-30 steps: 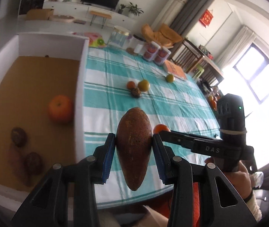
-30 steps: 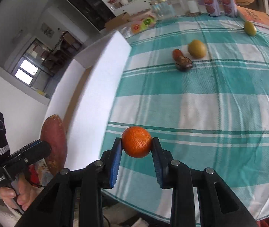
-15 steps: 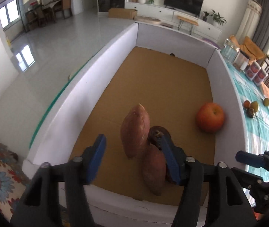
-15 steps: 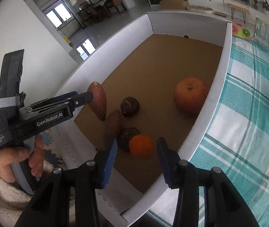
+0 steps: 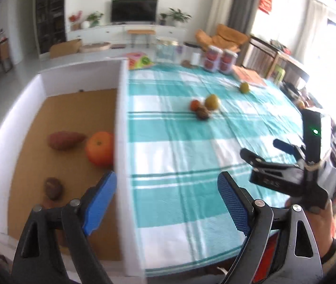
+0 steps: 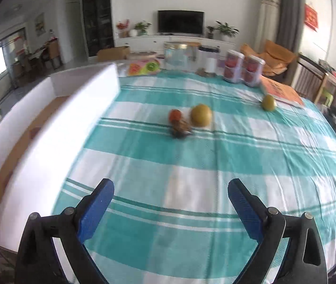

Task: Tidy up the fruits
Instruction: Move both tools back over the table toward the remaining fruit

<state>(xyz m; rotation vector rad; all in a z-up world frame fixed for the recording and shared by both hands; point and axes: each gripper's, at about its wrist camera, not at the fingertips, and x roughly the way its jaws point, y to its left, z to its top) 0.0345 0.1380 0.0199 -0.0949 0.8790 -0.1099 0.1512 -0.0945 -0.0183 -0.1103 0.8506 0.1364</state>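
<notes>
Both grippers swing back over the checked tablecloth (image 6: pixel 191 165), left gripper (image 5: pixel 168 201) and right gripper (image 6: pixel 170 208) spread wide and empty after dropping their loads. The sweet potato (image 5: pixel 65 140) now lies in the box (image 5: pixel 78 118); a three-fruit cluster (image 6: pixel 189 120) and a lone yellow-green fruit (image 6: pixel 269 102) wait on the table.

Place: a home, living room opening onto a dining corner
Far wall: flat television (image 6: pixel 180 22) over a long white media cabinet (image 6: pixel 168 41), potted plants (image 6: pixel 224 28) alongside
Seating: orange-cushioned armchair (image 6: pixel 277 55) by grey curtains (image 6: pixel 288 11)
Counter: checked teal tablecloth (image 6: pixel 203 165), food jars (image 6: pixel 243 67) at its far edge
Décor: red hanging ornament (image 6: pixel 311 20) on the wall
</notes>
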